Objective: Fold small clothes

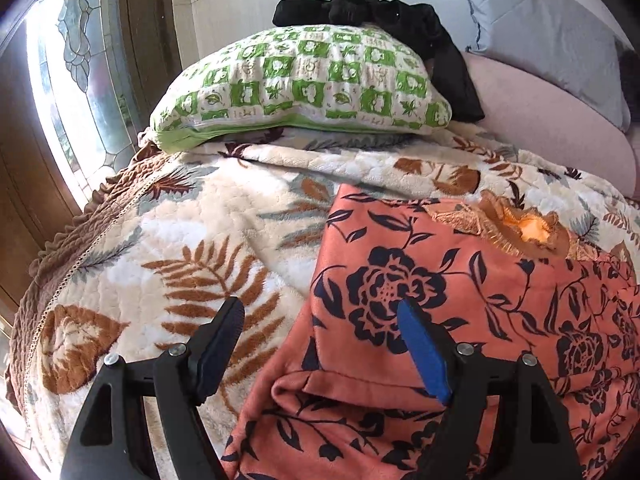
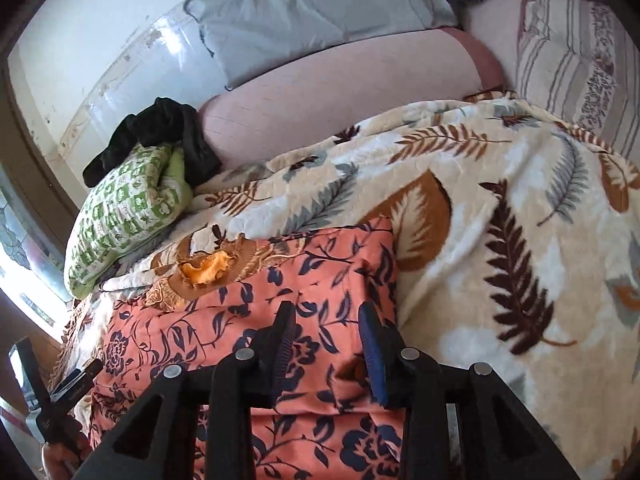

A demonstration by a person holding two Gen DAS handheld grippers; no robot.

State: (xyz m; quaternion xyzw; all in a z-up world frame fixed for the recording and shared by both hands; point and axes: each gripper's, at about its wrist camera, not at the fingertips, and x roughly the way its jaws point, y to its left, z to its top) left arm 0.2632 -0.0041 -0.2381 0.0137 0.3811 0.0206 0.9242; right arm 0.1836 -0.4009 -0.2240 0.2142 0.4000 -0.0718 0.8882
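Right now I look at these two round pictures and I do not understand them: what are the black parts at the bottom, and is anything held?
No robot is here. A person carries a two-finger gripper in each hand, each with a wide-angle camera looking along its fingers. One picture comes from the left gripper, the other from the right gripper. Both hang open above a bed and hold nothing. On the leaf-patterned blanket lies an orange dress with dark flowers, partly folded. Behind it rests a green checked pillow with a black garment on top.
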